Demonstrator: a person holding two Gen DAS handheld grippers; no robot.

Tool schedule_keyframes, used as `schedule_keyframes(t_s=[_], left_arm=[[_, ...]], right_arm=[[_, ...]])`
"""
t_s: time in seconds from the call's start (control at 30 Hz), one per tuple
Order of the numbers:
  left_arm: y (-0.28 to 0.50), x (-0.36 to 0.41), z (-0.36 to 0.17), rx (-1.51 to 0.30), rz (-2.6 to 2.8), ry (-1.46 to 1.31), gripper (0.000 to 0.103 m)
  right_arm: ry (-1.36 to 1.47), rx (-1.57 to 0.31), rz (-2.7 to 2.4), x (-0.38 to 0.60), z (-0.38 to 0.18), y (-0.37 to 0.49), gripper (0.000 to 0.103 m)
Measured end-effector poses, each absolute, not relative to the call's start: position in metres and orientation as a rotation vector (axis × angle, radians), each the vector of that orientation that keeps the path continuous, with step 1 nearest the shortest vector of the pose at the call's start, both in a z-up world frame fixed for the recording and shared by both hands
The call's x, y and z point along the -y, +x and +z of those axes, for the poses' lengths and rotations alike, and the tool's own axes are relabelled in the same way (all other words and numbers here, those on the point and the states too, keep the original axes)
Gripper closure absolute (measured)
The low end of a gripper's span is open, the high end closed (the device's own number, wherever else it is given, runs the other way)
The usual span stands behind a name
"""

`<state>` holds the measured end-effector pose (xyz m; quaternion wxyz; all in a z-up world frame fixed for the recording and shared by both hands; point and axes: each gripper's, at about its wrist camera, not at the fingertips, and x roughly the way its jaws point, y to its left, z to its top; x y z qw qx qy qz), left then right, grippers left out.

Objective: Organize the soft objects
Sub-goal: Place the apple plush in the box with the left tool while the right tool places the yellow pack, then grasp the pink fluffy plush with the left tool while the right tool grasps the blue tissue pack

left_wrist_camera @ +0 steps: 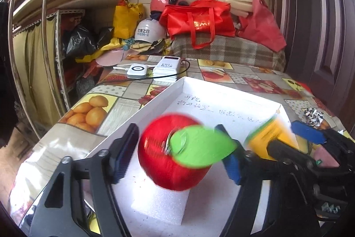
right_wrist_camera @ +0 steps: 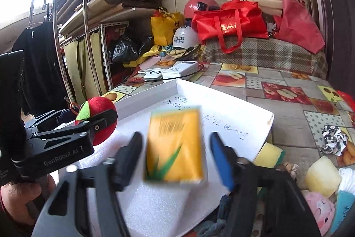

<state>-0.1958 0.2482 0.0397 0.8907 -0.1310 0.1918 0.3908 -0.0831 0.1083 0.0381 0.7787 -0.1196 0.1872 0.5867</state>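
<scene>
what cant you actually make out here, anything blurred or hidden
- Handwriting on the white tray's floor: too small and glare-washed in both views.
- Yellow packet: print blurred in the right wrist view; mostly hidden behind the right gripper in the left.
- Red plush apple: smeared by blur, so contact with the tray is unclear.
- Pink plush: cut off by the lens edge.

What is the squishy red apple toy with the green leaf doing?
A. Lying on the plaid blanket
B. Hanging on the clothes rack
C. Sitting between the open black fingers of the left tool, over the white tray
C: the red plush apple toy sits between the left tool's spread fingers, above the white tray.
</scene>
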Motion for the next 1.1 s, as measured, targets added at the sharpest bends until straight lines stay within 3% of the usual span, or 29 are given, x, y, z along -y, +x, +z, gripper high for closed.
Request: schedule_keyframes(t_s=[0.03, 0.27, 0.73, 1.1], left_arm=[[-0.197, -0.246, 0.04, -0.392, 0.81, -0.266, 0.011], [-0.201, -0.238, 0.044, -0.356, 0.825, -0.226, 0.009], [-0.203, -0.221, 0.049, -0.306, 0.802, -0.153, 0.009], [-0.202, -0.204, 0.05, -0.302, 0.766, -0.126, 0.009]], right_arm=[[-0.26, -0.389, 1.266, -0.107, 0.039, -0.086, 0.013], [-0.228, -0.364, 1.24, -0.1, 0.043, -0.084, 0.0], [-0.268, -0.325, 1.25, -0.076, 0.044, -0.092, 0.0], [-0.259, -0.398, 1.196, -0.023, 0.042, -0.068, 0.0]])
